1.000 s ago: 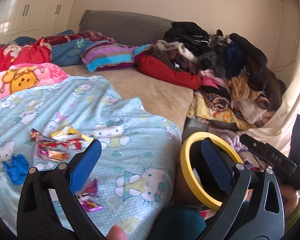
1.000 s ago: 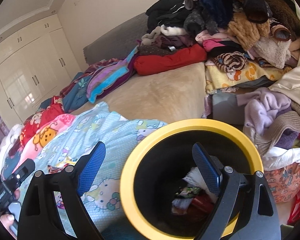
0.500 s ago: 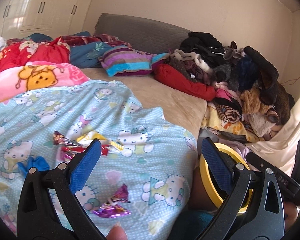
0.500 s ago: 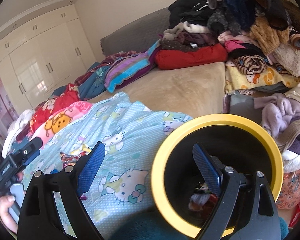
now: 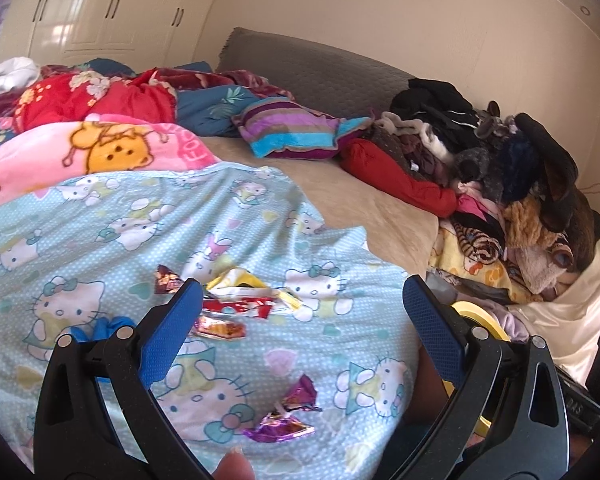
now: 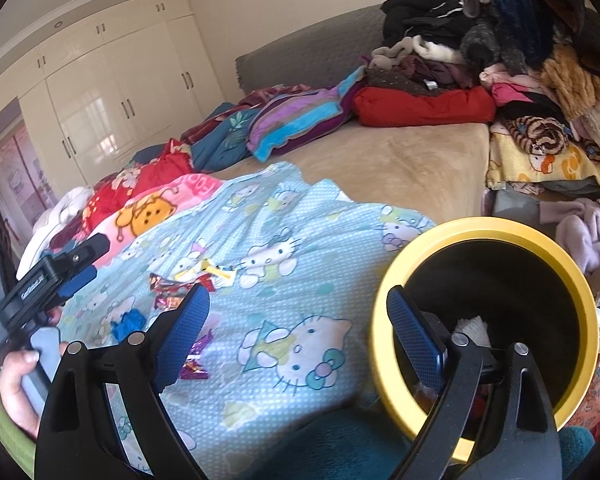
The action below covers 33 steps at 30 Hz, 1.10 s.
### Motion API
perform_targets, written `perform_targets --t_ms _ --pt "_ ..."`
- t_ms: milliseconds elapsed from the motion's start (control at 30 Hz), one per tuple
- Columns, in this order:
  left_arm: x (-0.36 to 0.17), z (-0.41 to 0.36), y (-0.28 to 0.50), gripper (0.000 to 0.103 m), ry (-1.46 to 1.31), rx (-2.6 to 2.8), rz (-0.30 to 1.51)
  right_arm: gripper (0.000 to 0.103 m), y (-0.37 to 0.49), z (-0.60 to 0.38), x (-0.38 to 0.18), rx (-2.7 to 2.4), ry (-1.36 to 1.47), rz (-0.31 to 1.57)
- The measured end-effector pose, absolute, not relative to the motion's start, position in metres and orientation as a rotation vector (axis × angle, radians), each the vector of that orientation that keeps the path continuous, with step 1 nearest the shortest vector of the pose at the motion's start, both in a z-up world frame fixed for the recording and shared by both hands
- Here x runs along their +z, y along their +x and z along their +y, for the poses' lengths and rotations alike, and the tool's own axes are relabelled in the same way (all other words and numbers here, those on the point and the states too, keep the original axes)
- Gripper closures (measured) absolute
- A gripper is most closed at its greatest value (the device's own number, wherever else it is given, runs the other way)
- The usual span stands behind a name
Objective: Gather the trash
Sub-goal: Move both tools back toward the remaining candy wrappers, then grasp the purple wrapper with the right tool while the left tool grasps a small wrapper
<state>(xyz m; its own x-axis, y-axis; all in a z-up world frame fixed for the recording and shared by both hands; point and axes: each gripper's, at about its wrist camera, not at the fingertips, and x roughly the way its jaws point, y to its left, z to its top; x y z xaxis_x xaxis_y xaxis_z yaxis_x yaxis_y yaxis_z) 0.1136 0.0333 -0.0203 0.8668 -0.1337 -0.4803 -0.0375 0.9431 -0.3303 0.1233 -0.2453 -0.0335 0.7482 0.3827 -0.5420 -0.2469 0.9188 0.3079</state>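
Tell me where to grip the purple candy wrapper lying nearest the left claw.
Take the purple candy wrapper at its pinched middle, coming straight down from above with the open left claw. It lies flat on the Hello Kitty blanket, flaring at both ends, so the narrow waist bunches easiest.

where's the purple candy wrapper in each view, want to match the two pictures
Left wrist view: the purple wrapper lies low in the middle, on the kitty blanket, between the open fingers of the left gripper.
Right wrist view: the same wrapper sits at lower left, partly behind a finger of the right gripper.
Shared landmark: the yellow-rimmed bin.
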Motion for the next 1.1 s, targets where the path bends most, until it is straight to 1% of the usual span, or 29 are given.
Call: perform_targets --t_ms 400,767,1000,1067,1100 --pt "-0.037 0.078 0.111 0.011 -0.389 0.031 0.532 0.015 0.119 -0.201 -0.046 0.409 0.167 0.679" --pt "-0.063 0.125 0.107 0.011 -0.450 0.089 0.565 0.015 0.123 -0.150 -0.067 0.462 0.096 0.738" --pt "-0.079 0.133 0.110 0.011 -0.462 0.072 0.601 0.015 0.130 -0.121 -0.086 0.485 0.050 0.775" --pt "-0.082 0.131 0.113 0.015 -0.460 0.061 0.610 0.015 0.132 -0.116 -0.092 0.490 0.050 0.791" --pt "-0.083 0.129 0.115 0.020 -0.454 0.053 0.617 0.015 0.134 -0.115 -0.095 0.492 0.055 0.800"
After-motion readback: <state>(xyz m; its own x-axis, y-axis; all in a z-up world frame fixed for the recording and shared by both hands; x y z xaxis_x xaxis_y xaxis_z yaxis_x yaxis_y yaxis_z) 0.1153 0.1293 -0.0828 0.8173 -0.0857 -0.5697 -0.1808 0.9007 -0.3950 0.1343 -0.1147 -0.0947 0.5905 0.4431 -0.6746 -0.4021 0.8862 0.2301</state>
